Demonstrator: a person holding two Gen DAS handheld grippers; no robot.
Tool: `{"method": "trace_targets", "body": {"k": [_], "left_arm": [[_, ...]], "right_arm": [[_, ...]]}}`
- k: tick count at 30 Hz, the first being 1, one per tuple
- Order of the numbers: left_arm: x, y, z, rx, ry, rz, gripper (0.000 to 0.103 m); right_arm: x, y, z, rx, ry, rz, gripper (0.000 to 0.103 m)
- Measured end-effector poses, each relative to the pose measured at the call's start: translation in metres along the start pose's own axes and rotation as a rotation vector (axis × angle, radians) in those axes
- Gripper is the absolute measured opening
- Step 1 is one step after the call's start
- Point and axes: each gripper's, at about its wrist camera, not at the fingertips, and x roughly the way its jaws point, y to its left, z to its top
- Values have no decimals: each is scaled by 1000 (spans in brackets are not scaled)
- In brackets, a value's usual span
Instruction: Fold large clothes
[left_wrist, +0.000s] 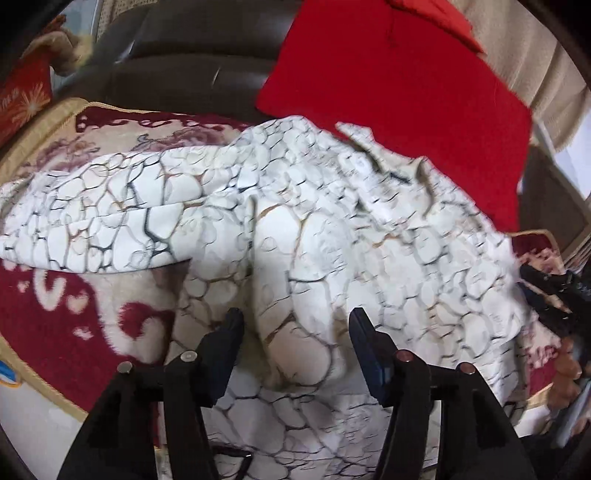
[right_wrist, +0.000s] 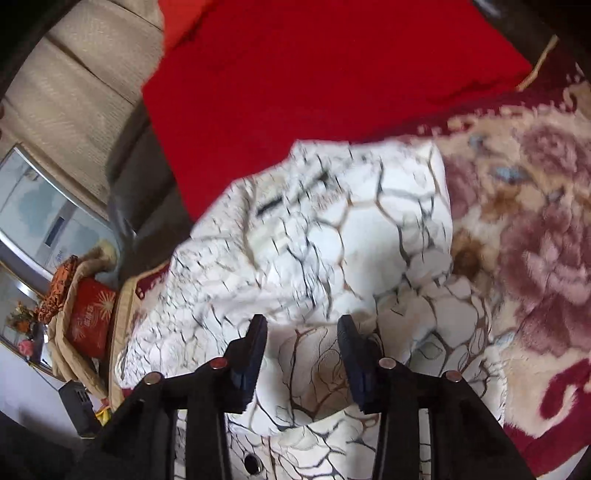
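White crackle-print garment (left_wrist: 295, 221) lies on red/cream floral blanket (left_wrist: 66, 332) w/ red cloth (left_wrist: 406, 92) behind; brown sofa (left_wrist: 177, 55) beyond. Left tongs (left_wrist: 295, 332) & right tongs (right_wrist: 301, 332) half-open astride garment folds; grip unclear.

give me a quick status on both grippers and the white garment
Left gripper open, straddling a fabric ridge. Right gripper jaws around a fold, grip unclear. White crackle-print garment rumpled on floral blanket. Red cloth clear.

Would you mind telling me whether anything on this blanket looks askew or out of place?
Nothing looks damaged or spilled. The white garment with a cracked-stone print lies rumpled and bunched rather than flat on the red and cream floral blanket, and its far edge overlaps the plain red cloth behind it.
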Motion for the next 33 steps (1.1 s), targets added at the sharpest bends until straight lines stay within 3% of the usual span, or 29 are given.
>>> {"method": "trace_targets", "body": {"k": [1,3,4,5,7,10,12,13,15,16,17,18,22,25,28,31,33], "left_arm": [[-1,-1,1,-2,-7,-31,60],[-4,-3,2,5,-29,-51,49],[-3,-6,3,21,-33,-50,28],[-2,-8,4,35,-33,-49,21],[0,-11,5,58,-47,-46,18],[2,-16,6,93,-68,-11,18],[9,-15,7,91,-38,32,31],[13,-14,7,87,-21,40,45],[16,-16,5,94,-31,19,47],[17,-20,4,110,-44,12,42],[19,-24,4,131,-58,5,19],[20,-27,5,148,-62,-7,12],[7,-47,18,233,-162,-4,6],[-36,-68,38,338,-377,15,6],[-62,-69,48,400,-508,59,6],[-44,-50,60,385,-471,138,7],[-10,-26,64,345,-328,189,7]], "right_arm": [[-2,2,0,-2,-21,-1,49],[1,4,0,9,-37,21,49],[3,3,0,15,-41,33,49],[5,10,1,20,-46,43,49],[10,17,0,21,-54,46,49],[10,15,0,15,-46,36,49],[20,13,-3,6,-7,-14,49],[24,11,-5,7,8,-26,49],[32,7,-8,10,36,-50,49],[33,6,-9,10,36,-48,49],[32,5,-9,9,32,-46,49],[31,5,-9,6,30,-43,49],[31,2,-10,13,27,-35,49],[24,2,-10,24,-7,-2,50],[9,8,-8,10,-112,51,50],[1,14,-6,-7,-179,63,50],[8,14,-5,8,-146,63,49]]}}
